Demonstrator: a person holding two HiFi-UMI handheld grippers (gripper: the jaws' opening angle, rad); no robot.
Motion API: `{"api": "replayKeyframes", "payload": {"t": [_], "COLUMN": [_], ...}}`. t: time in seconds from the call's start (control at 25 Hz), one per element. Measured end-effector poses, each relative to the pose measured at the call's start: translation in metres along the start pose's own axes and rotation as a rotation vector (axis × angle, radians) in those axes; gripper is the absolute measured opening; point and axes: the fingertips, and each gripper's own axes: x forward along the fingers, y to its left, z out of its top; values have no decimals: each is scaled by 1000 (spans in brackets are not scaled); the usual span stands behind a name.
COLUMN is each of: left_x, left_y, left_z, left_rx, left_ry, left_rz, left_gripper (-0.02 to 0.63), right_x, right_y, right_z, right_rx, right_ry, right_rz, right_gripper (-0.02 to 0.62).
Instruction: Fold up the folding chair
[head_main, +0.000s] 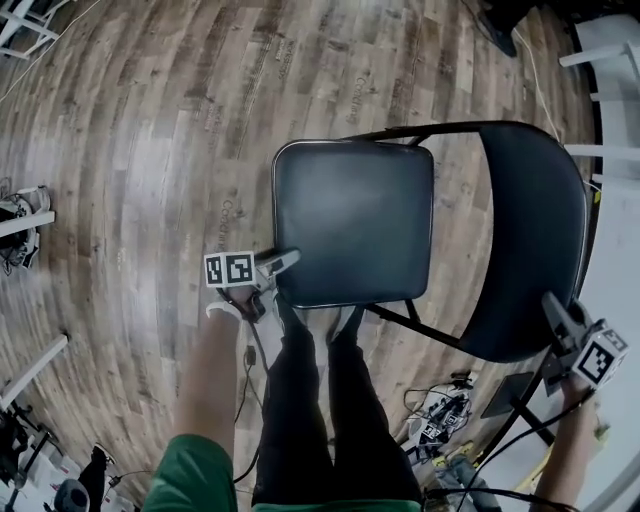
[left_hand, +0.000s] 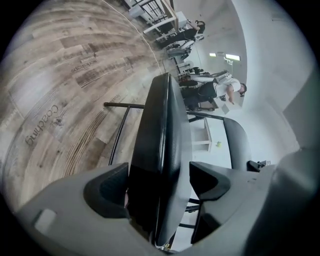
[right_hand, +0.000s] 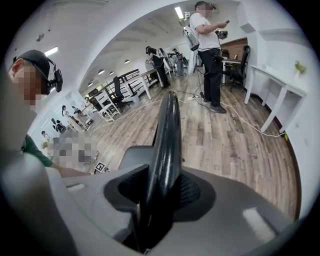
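Observation:
The black folding chair stands unfolded on the wood floor, its padded seat (head_main: 352, 222) in the middle of the head view and its curved backrest (head_main: 530, 240) to the right. My left gripper (head_main: 283, 262) is at the seat's near left corner. In the left gripper view the seat's edge (left_hand: 160, 130) runs between the wide jaws of the left gripper (left_hand: 159, 182), and a thin gap shows beside one pad (left_hand: 210, 182). My right gripper (head_main: 552, 305) sits at the backrest's near end. There the right gripper (right_hand: 162, 187) has both pads against the backrest's edge (right_hand: 167, 135).
My legs in black trousers (head_main: 320, 420) stand right at the seat's front. Cables and small devices (head_main: 440, 410) lie on the floor under the chair's near side. White table legs (head_main: 600, 60) are at the right. A person (right_hand: 207, 50) stands beyond the chair.

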Motion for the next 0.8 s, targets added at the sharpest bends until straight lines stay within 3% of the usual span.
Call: {"api": "replayKeyframes", "payload": {"t": [0.16, 0.4, 0.8], "left_x": [-5, 1, 2], "left_y": [-11, -45, -130], "left_z": [-1, -18, -36], "left_rx": [-2, 117, 180], "left_ry": [-47, 55, 31], "left_rz": [47, 97, 124], "left_gripper": [388, 390, 390], "right_x": [-8, -25, -67], "right_y": [6, 11, 20], "right_z": [7, 13, 34], "right_rx": [-7, -20, 19], "right_ry": [-1, -35, -113], "right_rz": [1, 13, 87], "right_gripper": [138, 130, 98]}}
